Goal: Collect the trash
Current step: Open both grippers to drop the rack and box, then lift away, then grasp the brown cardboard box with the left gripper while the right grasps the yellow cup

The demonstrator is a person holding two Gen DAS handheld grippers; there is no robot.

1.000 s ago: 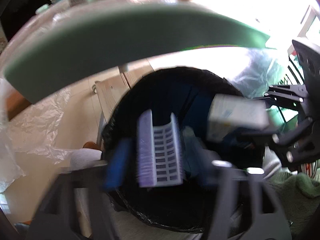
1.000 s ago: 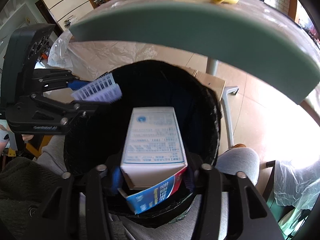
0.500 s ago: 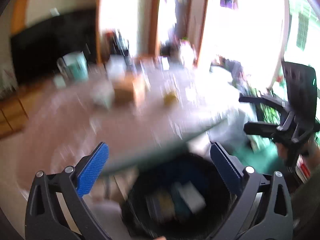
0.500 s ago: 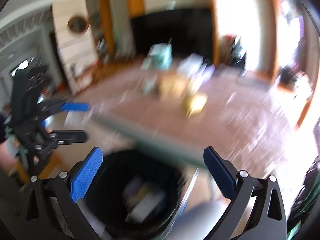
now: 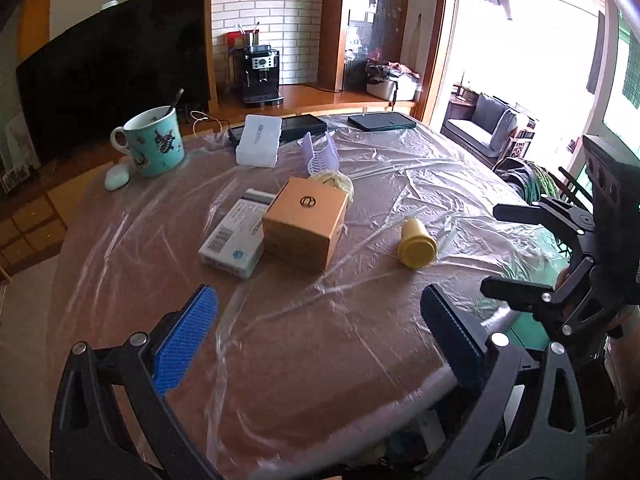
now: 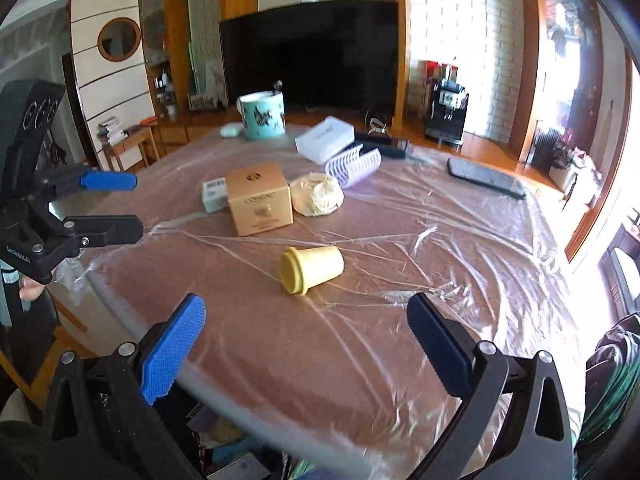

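Both grippers, left gripper (image 5: 318, 334) and right gripper (image 6: 306, 340), are wide apart and hold nothing. On the table (image 6: 360, 360) lie a yellow cup (image 6: 311, 269) and a gold box (image 6: 259, 198) that reads "L'ORÉAL".

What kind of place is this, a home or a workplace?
Most likely a home living and dining room: a large television stands against the wall, a coffee machine sits on a wooden sideboard, and a mug stands on the plastic-covered table.
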